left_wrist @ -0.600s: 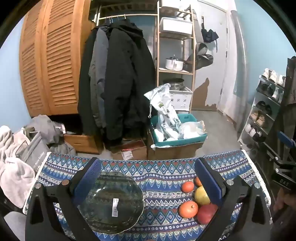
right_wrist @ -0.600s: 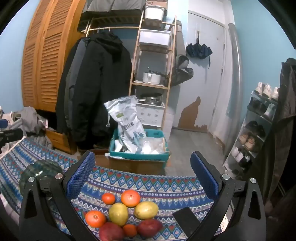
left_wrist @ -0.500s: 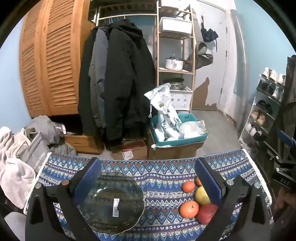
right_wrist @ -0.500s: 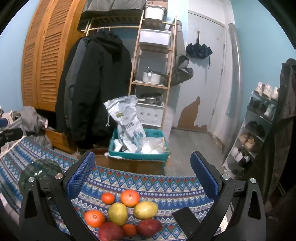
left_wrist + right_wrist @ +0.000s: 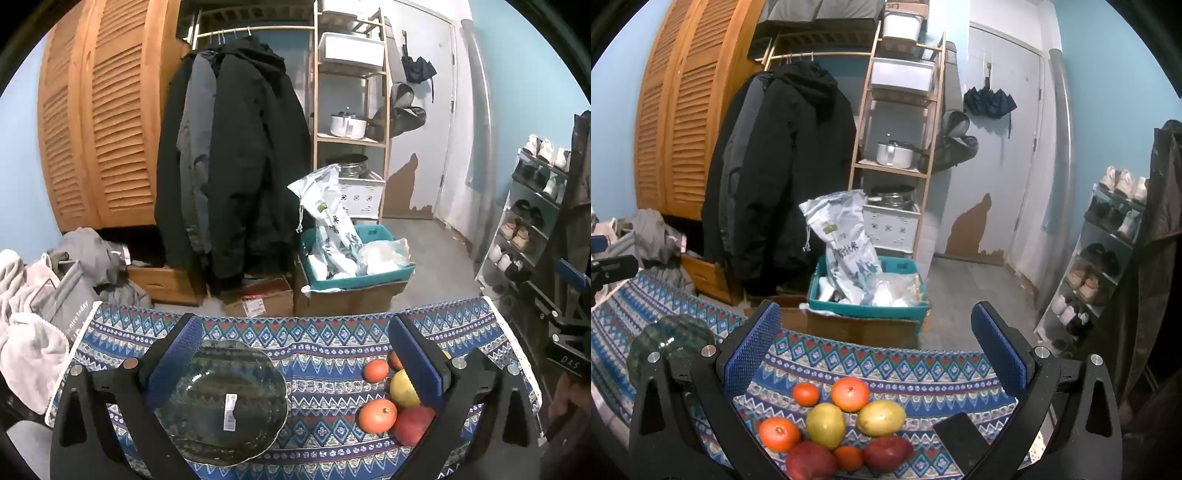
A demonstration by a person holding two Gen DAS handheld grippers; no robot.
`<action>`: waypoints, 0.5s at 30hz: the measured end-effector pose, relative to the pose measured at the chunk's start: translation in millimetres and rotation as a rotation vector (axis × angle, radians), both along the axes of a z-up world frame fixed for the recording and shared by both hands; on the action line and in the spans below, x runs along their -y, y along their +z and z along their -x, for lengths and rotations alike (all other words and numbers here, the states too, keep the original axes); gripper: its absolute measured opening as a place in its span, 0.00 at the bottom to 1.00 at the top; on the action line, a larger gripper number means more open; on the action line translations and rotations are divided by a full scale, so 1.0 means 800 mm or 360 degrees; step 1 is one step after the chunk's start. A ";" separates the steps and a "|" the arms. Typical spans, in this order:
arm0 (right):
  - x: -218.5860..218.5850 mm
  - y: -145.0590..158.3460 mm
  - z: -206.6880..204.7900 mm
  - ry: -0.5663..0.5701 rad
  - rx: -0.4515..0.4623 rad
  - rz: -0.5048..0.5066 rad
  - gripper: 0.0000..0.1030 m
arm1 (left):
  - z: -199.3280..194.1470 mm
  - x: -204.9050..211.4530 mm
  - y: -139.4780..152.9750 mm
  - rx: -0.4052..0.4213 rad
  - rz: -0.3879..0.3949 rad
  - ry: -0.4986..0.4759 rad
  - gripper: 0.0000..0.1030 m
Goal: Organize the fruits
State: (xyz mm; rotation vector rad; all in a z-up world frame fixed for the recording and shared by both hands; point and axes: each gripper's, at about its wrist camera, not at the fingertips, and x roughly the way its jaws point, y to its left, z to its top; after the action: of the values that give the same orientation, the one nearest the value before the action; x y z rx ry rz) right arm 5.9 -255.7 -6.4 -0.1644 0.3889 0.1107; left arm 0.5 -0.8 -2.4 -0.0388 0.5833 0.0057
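A dark green glass plate [image 5: 221, 406] with a white sticker lies on the patterned tablecloth [image 5: 314, 354], under my left gripper [image 5: 295, 354], which is open and holds nothing. Fruit lies loose to its right: oranges [image 5: 377, 415], a yellow fruit [image 5: 402, 384] and a red apple [image 5: 413, 422]. In the right wrist view my right gripper [image 5: 877, 343] is open above that pile: oranges [image 5: 850, 394], two yellow fruits [image 5: 826, 424], two red apples [image 5: 810, 461]. The plate [image 5: 670, 341] shows at the left there.
A black phone-like slab [image 5: 960, 443] lies on the cloth beside the fruit. Beyond the table's far edge are a teal crate [image 5: 354, 266] on cardboard boxes, hanging coats [image 5: 236, 166], a wooden shelf, a shoe rack [image 5: 528, 221], and laundry [image 5: 29, 325] at left.
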 end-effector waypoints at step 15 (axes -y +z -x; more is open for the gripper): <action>-0.002 -0.001 0.000 0.0001 -0.0002 0.0010 0.98 | 0.001 0.002 -0.004 -0.0009 0.0000 -0.0010 0.99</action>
State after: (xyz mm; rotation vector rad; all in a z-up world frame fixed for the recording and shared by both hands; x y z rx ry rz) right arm 6.0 -254.3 -6.8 -0.1708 0.3905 0.1103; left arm -0.5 -2.6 -5.3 -0.0370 0.5894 -0.0002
